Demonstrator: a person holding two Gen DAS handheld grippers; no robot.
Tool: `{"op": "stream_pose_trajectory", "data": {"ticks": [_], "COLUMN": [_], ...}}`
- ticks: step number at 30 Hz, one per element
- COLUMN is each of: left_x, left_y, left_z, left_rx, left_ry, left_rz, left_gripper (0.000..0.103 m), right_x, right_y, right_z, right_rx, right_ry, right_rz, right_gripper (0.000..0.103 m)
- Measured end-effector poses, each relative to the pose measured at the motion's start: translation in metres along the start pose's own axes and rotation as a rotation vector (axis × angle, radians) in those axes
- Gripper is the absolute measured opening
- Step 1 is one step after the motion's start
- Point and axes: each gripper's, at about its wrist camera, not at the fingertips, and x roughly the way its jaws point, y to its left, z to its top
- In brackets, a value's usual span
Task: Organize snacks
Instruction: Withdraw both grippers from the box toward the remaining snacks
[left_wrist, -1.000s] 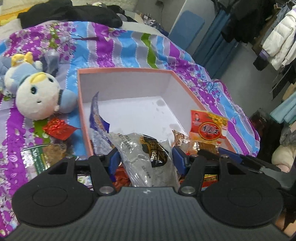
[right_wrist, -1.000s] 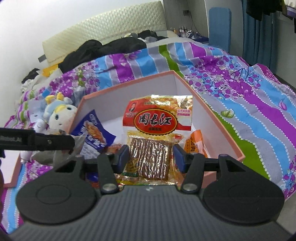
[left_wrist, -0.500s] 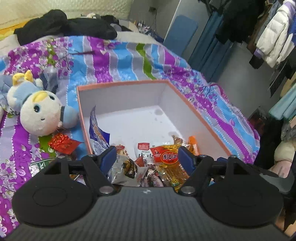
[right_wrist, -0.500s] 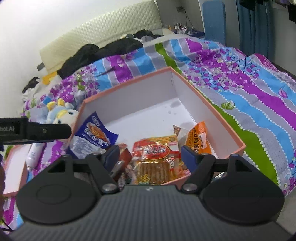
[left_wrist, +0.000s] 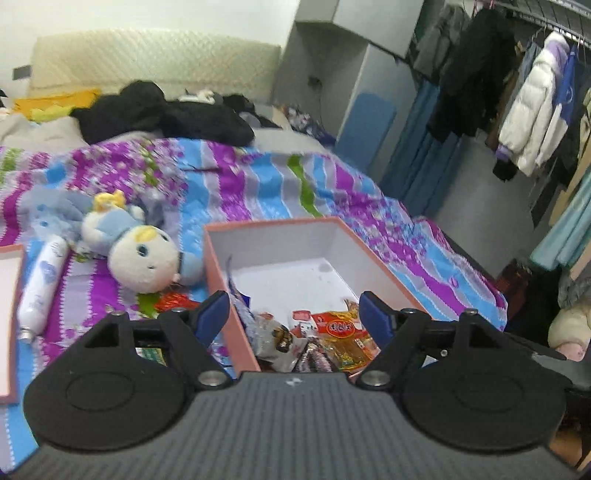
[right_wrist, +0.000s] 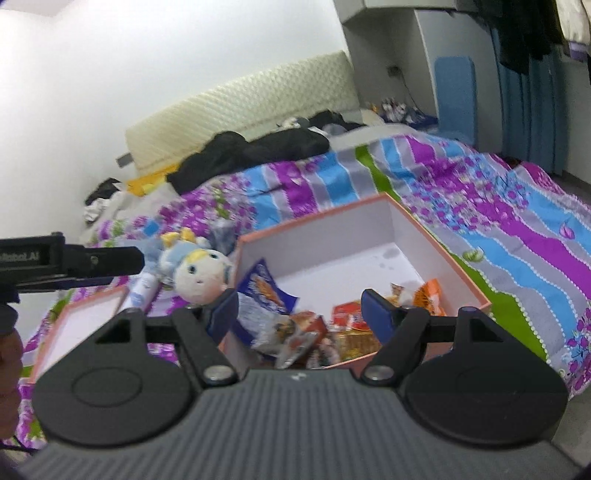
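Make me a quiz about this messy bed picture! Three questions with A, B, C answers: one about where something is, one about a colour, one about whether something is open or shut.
1. Where are most of the snack packets?
A. Piled at the near end of the box
B. On the pillow
C. On the floor

2. What colour is the outside of the box?
A. Green
B. Black
C. Orange-pink

3. How is the right gripper?
A. Shut on a packet
B. Open, holding nothing
C. Shut on the plush doll

Answers:
1. A: the packets heap against the box's near wall, and its far end is bare white.
2. C: the rim and outer wall are orange-pink; the inside is white.
3. B: its blue fingertips stand wide apart above the packets, pressing on none. The plush doll lies on the bedspread beside the box.
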Motion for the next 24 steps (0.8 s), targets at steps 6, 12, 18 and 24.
{"op": "stream_pose_trajectory", "data": {"ticks": [6, 12, 18, 24], "left_x": [-0.049, -0.074, -0.089, -0.094], "left_y": [0.009, 0.025, 0.041, 0.053], "left_z": [-0.021, -0.051, -0.080, -0.108], "left_rx": [-0.018, -0.044, -0.071, -0.074], "left_ry": [-0.046, -0.024, -0.005, 0.015], "left_rz": [0.036, 0.081, 0.127, 0.155], "left_gripper": [0.083, 0.083, 0.083, 0.083], "right_x": [-0.024, -0.030, -0.036, -0.044], "right_y": [0.025, 0.047, 0.064, 0.070], "right_z": [-0.010, -0.031, -0.051, -0.072], "right_rx": [-0.043, -0.048, -0.086, -0.078], "right_ry": [-0.018, 0.026, 0.049, 0.052], "right_rz": [0.036, 0.062, 0.072, 0.057], "right_gripper": [0.075, 0.075, 0.075, 0.075]}}
